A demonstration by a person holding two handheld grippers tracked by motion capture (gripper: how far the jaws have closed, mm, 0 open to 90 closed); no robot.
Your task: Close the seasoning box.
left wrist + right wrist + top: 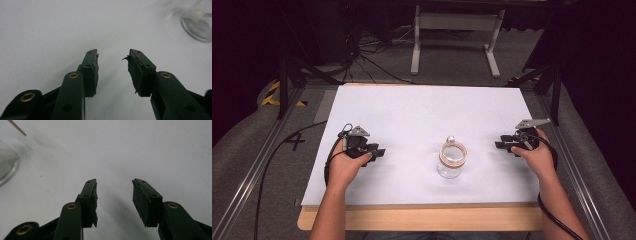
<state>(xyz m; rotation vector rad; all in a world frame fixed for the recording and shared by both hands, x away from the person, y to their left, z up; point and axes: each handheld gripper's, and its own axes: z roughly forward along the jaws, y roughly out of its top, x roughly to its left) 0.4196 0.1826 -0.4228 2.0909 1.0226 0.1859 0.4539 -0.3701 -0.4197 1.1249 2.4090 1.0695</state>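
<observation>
My left gripper (379, 151) rests on the white board (412, 110), jaws parted a fair way with nothing between them. In the left gripper view the jar's glass base (197, 26) sits off at the upper right, well apart from my pads (93, 66). The jar (451, 159) stands upright at mid-board, its wooden-rimmed lid seemingly on. My right gripper (501, 144) lies near the right edge, jaws likewise spread and empty. By my reckoning nothing has begun: the jar is untouched, and reaching, gripping and handling all remain.
</observation>
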